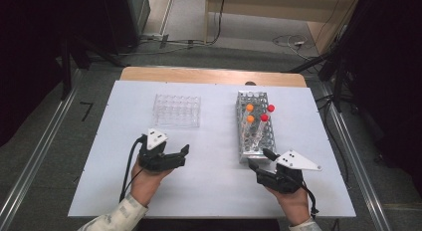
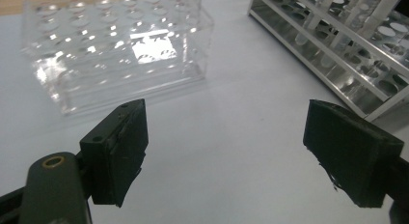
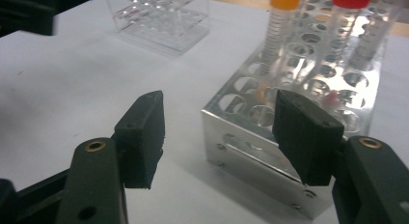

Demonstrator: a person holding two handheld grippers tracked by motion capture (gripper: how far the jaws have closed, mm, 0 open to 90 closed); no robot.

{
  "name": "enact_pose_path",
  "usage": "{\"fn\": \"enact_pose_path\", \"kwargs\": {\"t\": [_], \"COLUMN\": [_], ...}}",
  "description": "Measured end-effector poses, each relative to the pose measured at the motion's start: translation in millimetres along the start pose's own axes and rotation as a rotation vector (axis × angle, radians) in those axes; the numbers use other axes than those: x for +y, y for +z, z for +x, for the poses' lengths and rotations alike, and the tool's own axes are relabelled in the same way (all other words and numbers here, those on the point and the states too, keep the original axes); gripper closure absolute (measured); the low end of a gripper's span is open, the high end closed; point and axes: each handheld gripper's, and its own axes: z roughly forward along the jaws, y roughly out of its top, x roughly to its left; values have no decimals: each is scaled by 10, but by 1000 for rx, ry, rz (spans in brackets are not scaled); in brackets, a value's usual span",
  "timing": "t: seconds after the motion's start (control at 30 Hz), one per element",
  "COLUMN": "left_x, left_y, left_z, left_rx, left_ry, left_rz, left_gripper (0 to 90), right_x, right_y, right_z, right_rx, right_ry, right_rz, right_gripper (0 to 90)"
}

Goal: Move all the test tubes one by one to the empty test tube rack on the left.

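A clear plastic tube rack stands empty at the table's middle left. To its right, a metal tube rack holds two orange-capped tubes and two red-capped tubes. My left gripper hovers in front of the clear rack, jaws open, with nothing between them. In front of the metal rack's near end, my right gripper is open too, and nothing is held.
The white table top has free room between the two racks and along its front. A wooden edge shows at the back. Beyond it lie cables and floor, with rails on both sides.
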Motion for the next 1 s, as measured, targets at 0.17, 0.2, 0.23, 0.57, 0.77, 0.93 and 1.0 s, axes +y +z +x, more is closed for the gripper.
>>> {"fn": "enact_pose_path", "kwargs": {"t": [0.17, 0.2, 0.23, 0.57, 0.77, 0.93, 1.0], "left_x": [-114, -125, -132, -166, -173, -172, -173], "left_y": [-171, -198, -216, -225, -212, -218, -217], "left_z": [155, 167, 173, 151, 138, 134, 132], "left_rx": [-5, 1, 4, 23, 21, 21, 22], "left_ry": [-68, -68, -65, -45, -42, -38, -37], "left_rz": [-21, -30, -37, -53, -49, -50, -50], "left_gripper": [164, 163, 163, 164, 164, 165, 165], "right_x": [12, 22, 22, 46, 47, 47, 47], "right_y": [89, 141, 141, 355, 408, 472, 482], "right_z": [-110, -159, -159, -274, -277, -297, -296], "right_rx": [-48, -63, -63, -108, -108, -110, -111], "right_ry": [27, 36, 36, 55, 59, 65, 65], "right_rz": [0, -4, -4, -24, -21, -16, -15], "right_gripper": [392, 439, 439, 616, 648, 685, 702]}}
